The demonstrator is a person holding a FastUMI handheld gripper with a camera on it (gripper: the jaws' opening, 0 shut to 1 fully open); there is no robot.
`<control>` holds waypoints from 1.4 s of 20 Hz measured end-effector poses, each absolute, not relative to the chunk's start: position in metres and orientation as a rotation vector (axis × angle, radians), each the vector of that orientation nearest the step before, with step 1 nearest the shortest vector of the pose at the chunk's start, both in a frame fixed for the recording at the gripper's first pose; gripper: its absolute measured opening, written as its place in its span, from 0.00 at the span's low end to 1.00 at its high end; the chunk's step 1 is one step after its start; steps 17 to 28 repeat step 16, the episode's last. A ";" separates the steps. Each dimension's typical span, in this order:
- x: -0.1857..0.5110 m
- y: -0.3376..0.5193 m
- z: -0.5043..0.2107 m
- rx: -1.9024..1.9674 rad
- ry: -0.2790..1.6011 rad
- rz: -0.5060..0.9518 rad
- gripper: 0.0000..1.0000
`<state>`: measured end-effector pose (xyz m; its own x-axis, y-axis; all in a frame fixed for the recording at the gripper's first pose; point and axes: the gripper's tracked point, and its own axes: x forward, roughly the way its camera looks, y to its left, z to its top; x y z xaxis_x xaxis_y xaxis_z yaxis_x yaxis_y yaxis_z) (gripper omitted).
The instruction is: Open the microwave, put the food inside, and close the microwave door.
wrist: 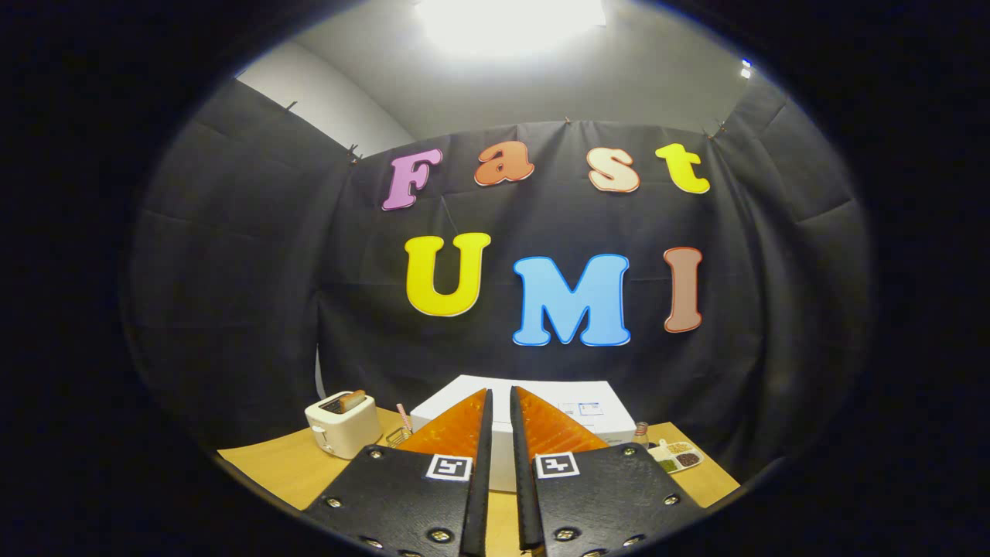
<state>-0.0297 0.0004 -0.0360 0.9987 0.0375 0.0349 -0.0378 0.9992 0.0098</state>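
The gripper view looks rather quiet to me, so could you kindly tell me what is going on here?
Nothing is being handled yet. The hand-held gripper hangs above the wooden table, its fingers nearly together and holding nothing. Just beyond them sits the white microwave, seen from above. A white toaster stands to one side, and a tray of food with a small bottle to the other. The task appears not yet started.

Gripper (499,398) (nearly closed, empty) faces microwave (595,406); toaster (343,423) flanks.
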 end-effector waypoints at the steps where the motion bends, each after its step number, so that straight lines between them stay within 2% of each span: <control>1: -0.032 -0.005 -0.028 0.004 -0.048 0.017 0.16; 3: -0.035 -0.006 -0.014 0.004 -0.092 -0.004 0.21; 4: -0.038 -0.007 -0.009 0.012 -0.110 -0.019 0.28; 5: -0.040 -0.009 -0.007 0.015 -0.109 -0.046 0.42; 6: -0.043 -0.006 -0.008 0.009 -0.106 -0.050 0.70; 8: -0.049 0.006 -0.005 -0.019 -0.110 -0.034 0.90; 9: -0.051 0.015 -0.003 -0.043 -0.115 -0.011 0.93; 16: -0.067 0.035 0.028 -0.130 -0.221 -0.008 0.92; 28: -0.067 0.035 0.028 -0.130 -0.221 -0.008 0.92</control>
